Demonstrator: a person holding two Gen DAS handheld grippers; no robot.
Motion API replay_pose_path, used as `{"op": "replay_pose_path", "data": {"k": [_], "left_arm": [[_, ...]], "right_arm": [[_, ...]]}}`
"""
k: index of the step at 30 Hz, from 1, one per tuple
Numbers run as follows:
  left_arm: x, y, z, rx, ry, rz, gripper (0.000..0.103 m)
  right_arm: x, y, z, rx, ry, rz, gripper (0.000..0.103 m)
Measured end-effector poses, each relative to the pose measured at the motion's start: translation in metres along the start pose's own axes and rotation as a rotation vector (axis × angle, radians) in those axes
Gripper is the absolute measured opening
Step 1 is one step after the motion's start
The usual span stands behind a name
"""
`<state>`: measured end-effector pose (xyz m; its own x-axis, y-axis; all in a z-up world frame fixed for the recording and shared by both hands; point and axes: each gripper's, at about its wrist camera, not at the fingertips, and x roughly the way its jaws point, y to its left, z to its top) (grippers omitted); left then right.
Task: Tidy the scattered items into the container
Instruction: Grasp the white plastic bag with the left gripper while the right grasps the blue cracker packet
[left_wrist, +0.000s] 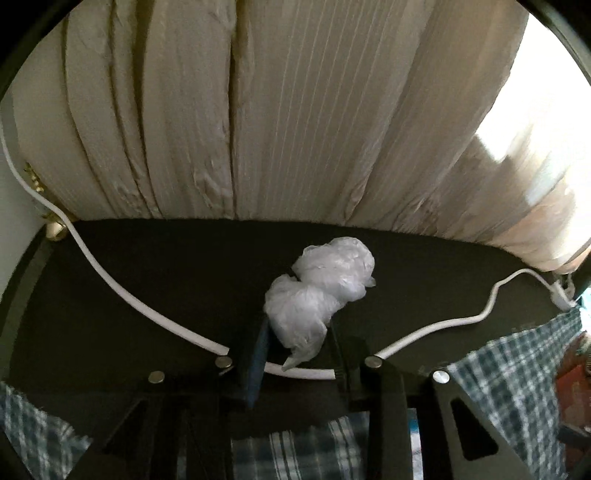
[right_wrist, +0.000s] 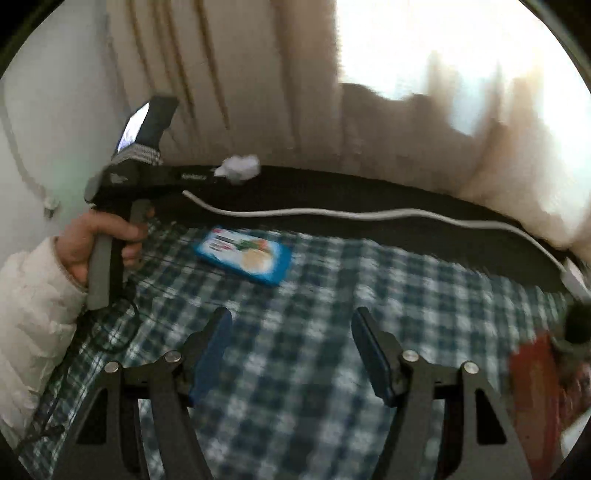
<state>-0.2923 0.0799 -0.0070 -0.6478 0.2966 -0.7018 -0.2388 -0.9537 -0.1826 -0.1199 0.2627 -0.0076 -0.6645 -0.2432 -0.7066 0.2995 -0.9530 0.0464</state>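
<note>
My left gripper (left_wrist: 297, 332) is shut on a crumpled clear plastic bag (left_wrist: 317, 288) and holds it above the dark far part of the table (left_wrist: 147, 280). The bag (right_wrist: 238, 166) also shows at the tip of the left gripper (right_wrist: 218, 172) in the right wrist view, at the far left. My right gripper (right_wrist: 291, 328) is open and empty above the blue-and-white checked cloth (right_wrist: 332, 288). A blue snack packet (right_wrist: 243, 256) lies flat on the cloth ahead and to the left of it. A red container or box (right_wrist: 535, 384) shows blurred at the right edge.
A white cable (left_wrist: 110, 291) runs across the dark strip behind the cloth and also shows in the right wrist view (right_wrist: 332, 214). Beige curtains (left_wrist: 258, 110) hang close behind the table. A white wall (right_wrist: 44, 110) is on the left. The checked cloth (left_wrist: 517, 369) shows at the lower right.
</note>
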Motion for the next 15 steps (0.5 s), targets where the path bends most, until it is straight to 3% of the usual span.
{"op": "replay_pose_path", "data": {"k": [4, 9, 12, 15], "left_arm": [[-0.024, -0.003, -0.003, 0.006, -0.015, -0.009, 0.033], [-0.047, -0.004, -0.013, -0.006, -0.027, -0.030, 0.033], [-0.047, -0.002, -0.016, -0.017, -0.021, -0.040, 0.033], [-0.042, 0.004, -0.013, -0.027, -0.018, -0.047, 0.033]], "right_arm": [[0.042, 0.021, 0.022, -0.125, 0.051, 0.051, 0.071], [0.091, 0.039, 0.045, -0.279, 0.105, 0.006, 0.071], [0.115, 0.041, 0.053, -0.297, 0.186, 0.082, 0.071], [0.122, 0.041, 0.052, -0.294, 0.202, 0.085, 0.071]]}}
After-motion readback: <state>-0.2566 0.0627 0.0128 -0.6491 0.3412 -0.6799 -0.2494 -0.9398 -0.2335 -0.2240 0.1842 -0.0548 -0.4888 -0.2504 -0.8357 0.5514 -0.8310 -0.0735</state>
